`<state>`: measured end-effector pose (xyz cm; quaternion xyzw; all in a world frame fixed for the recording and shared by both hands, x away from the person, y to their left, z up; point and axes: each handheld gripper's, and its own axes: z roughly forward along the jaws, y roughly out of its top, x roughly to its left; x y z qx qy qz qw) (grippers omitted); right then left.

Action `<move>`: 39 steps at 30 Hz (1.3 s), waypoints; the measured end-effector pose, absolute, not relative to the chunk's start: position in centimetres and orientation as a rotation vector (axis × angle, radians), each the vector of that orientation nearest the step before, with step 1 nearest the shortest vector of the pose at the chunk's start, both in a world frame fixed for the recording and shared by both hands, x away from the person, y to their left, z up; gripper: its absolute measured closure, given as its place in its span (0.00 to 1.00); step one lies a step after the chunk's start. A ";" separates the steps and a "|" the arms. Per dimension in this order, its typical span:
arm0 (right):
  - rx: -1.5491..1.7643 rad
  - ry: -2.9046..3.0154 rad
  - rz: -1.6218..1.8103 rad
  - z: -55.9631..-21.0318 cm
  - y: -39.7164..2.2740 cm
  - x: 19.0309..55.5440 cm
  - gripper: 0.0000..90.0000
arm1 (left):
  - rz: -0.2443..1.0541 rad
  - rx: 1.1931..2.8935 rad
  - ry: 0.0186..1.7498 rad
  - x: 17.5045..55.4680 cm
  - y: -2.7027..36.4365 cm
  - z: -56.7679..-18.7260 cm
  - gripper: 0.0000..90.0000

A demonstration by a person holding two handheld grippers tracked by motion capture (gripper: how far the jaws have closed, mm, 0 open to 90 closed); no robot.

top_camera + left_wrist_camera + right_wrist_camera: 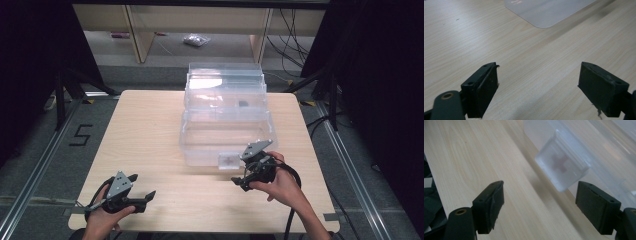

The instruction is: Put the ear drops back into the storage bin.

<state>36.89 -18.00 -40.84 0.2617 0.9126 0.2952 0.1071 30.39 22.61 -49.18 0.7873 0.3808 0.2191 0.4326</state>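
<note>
A clear plastic storage box [192, 145] stands at the middle of the light wooden table [145, 130], with stepped clear tiers rising toward the back. On its front wall sits a frosted latch [228, 161] marked with a reddish cross [560, 162]. My right gripper [240, 181] is just in front of and to the right of that latch, open, with the latch [562, 167] ahead of the jaws and apart from both pads. My left gripper [142, 186] rests low near the table's front left, open over bare wood [539, 75]. A corner of the box [544, 12] lies beyond it.
A small dark item [243, 104] lies inside an upper tier of the box. The table's front edge runs just below both hands. Black frames and cables [320, 120] flank the table, and a floor mark "5" [81, 135] is at the left.
</note>
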 end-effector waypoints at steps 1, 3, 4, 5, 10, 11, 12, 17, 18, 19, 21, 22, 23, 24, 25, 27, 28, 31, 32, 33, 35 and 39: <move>0.792 2.683 0.870 -41.1 -18.0 36.7 0.26 | 0.546 1.963 0.949 30.4 22.6 -49.2 0.17; 0.777 2.671 0.886 -41.7 -18.3 36.5 0.26 | 0.550 1.965 0.954 30.4 22.6 -49.2 0.17; 0.777 2.662 0.888 -42.1 -18.3 36.4 0.27 | 0.550 1.967 0.955 30.4 22.6 -49.2 0.17; 0.795 2.672 0.886 -42.2 -18.5 36.2 0.27 | 0.548 1.966 0.954 30.4 22.6 -49.2 0.17; 0.826 2.655 0.896 -43.3 -18.9 36.0 0.27 | 0.547 1.966 0.953 30.4 22.6 -49.2 0.17; 0.806 2.654 0.905 -43.5 -19.0 36.0 0.27 | 0.548 1.967 0.955 30.4 22.6 -49.2 0.17; 0.820 2.642 0.920 -43.7 -19.0 35.9 0.27 | 0.547 1.965 0.952 30.4 22.6 -49.2 0.17; 0.826 2.640 0.928 -44.1 -19.2 35.6 0.27 | 0.544 1.962 0.950 30.4 22.6 -49.2 0.17; 0.822 2.635 0.931 -44.3 -19.2 35.5 0.27 | 0.544 1.962 0.950 30.4 22.6 -49.2 0.17; 0.808 2.637 0.937 -44.5 -19.3 35.5 0.27 | 0.544 1.961 0.950 30.4 22.6 -49.2 0.17; 0.845 2.639 0.941 -44.7 -19.5 35.2 0.27 | 0.544 1.962 0.949 30.4 22.6 -49.2 0.17; 0.827 2.631 0.944 -44.9 -19.6 35.2 0.27 | 0.547 1.965 0.952 30.4 22.6 -49.2 0.17; 0.838 2.642 0.932 -45.0 -19.8 35.1 0.27 | 0.543 1.962 0.949 30.4 22.6 -49.2 0.17; 0.844 2.648 0.931 -45.1 -19.9 35.1 0.27 | 0.543 1.964 0.949 30.4 22.6 -49.2 0.17; 0.844 2.648 0.931 -45.1 -19.9 35.1 0.27 | 0.543 1.964 0.949 30.4 22.6 -49.2 0.17; 0.851 2.633 0.952 -45.6 -20.2 35.0 0.27 | 0.543 1.962 0.949 30.4 22.6 -49.2 0.17; 0.858 2.642 0.950 -45.7 -20.4 35.0 0.27 | 0.539 1.967 0.949 30.4 22.6 -49.2 0.17; 0.887 2.623 0.953 -46.0 -20.7 34.7 0.27 | 0.542 1.963 0.948 30.4 22.6 -49.2 0.17; 0.882 2.621 0.955 -46.2 -20.8 34.7 0.27 | 0.543 1.962 0.948 30.4 22.6 -49.2 0.17; 0.882 2.636 0.949 -46.2 -20.9 34.7 0.27 | 0.543 1.962 0.948 30.4 22.6 -49.2 0.17; 0.892 2.614 0.975 -46.6 -21.0 34.6 0.27 | 0.540 1.964 0.947 30.4 22.6 -49.2 0.17; 0.913 2.629 0.971 -46.8 -21.4 34.4 0.27 | 0.542 1.964 0.948 30.4 22.6 -49.2 0.17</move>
